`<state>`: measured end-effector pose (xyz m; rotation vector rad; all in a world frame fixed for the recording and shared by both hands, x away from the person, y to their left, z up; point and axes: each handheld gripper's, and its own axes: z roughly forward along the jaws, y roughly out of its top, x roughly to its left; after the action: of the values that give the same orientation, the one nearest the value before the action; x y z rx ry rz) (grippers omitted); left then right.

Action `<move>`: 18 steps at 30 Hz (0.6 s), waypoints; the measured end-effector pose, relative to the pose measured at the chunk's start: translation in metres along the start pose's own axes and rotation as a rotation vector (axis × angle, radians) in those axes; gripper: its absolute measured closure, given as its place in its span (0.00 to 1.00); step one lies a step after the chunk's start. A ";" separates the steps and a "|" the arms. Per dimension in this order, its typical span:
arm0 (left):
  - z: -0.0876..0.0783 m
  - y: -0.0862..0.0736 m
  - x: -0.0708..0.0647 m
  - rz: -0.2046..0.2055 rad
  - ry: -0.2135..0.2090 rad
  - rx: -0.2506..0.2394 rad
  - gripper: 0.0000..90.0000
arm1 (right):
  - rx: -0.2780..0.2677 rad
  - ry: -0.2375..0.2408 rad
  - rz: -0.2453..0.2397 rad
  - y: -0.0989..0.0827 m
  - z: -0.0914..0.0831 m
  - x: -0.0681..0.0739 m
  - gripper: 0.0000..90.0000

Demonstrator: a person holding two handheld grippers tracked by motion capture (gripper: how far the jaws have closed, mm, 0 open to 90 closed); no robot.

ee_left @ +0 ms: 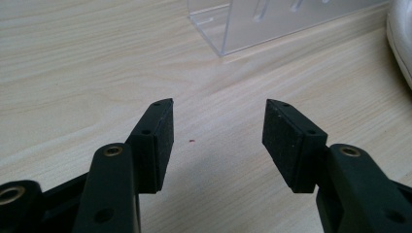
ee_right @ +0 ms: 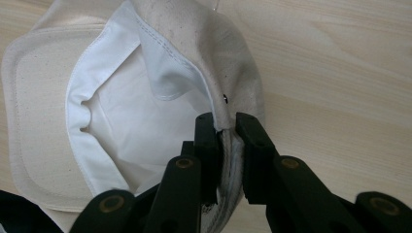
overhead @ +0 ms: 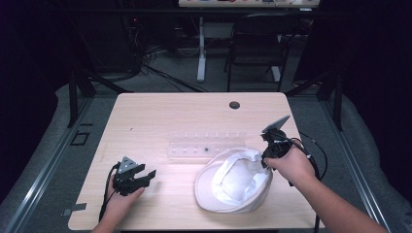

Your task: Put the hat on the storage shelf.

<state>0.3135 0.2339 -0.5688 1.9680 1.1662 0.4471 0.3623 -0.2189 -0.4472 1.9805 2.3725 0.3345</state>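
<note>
no brand, label or writing can be read anywhere on the things in view. a cream cloth cap (overhead: 233, 182) lies upside down on the wooden table (overhead: 160, 116), toward the near right side, its white lining facing up and nothing inside it. in the right gripper view the cap's brim spreads flat at the left and the crown's rim rises in a fold at the middle. the right gripper (ee_right: 226, 127) has its two black jaws pressed together on that cloth rim, pinching it at the cap's right edge; in the high view the right hand (overhead: 290, 165) holds the tool there. just behind the cap lies a clear plastic rack (overhead: 206, 144) with a row of small slots, its contents too faint to tell. the left gripper (ee_left: 218, 128) sits low over bare wood at the near left, well apart from the cap, jaws spread wide with nothing between them. beyond the table stand a dark chair (overhead: 257, 43) and a white desk leg (overhead: 201, 48).
</note>
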 end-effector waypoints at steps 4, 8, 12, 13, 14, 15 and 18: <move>0.000 0.000 0.000 -0.002 0.001 -0.002 0.51 | 0.018 -0.012 -0.005 0.002 -0.006 0.003 0.89; 0.000 0.000 0.000 -0.001 -0.004 0.004 0.51 | 0.041 -0.026 -0.014 0.004 -0.013 0.004 0.89; 0.000 0.000 0.000 0.001 -0.004 0.006 0.51 | 0.031 -0.032 -0.007 0.008 -0.020 0.007 0.89; 0.000 0.000 0.000 0.000 -0.004 0.006 0.51 | 0.037 -0.035 -0.010 0.008 -0.022 0.007 0.89; 0.000 0.000 0.000 0.000 -0.004 0.005 0.51 | 0.063 -0.031 -0.017 0.010 -0.025 0.007 0.89; 0.000 0.000 0.000 -0.001 -0.003 0.005 0.51 | 0.059 -0.034 -0.010 0.010 -0.026 0.008 0.89; 0.000 0.000 0.000 -0.002 -0.004 0.004 0.51 | 0.053 -0.037 0.001 0.012 -0.031 0.009 0.89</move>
<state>0.3134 0.2342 -0.5685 1.9700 1.1668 0.4400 0.3667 -0.2123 -0.4139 1.9915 2.3820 0.2354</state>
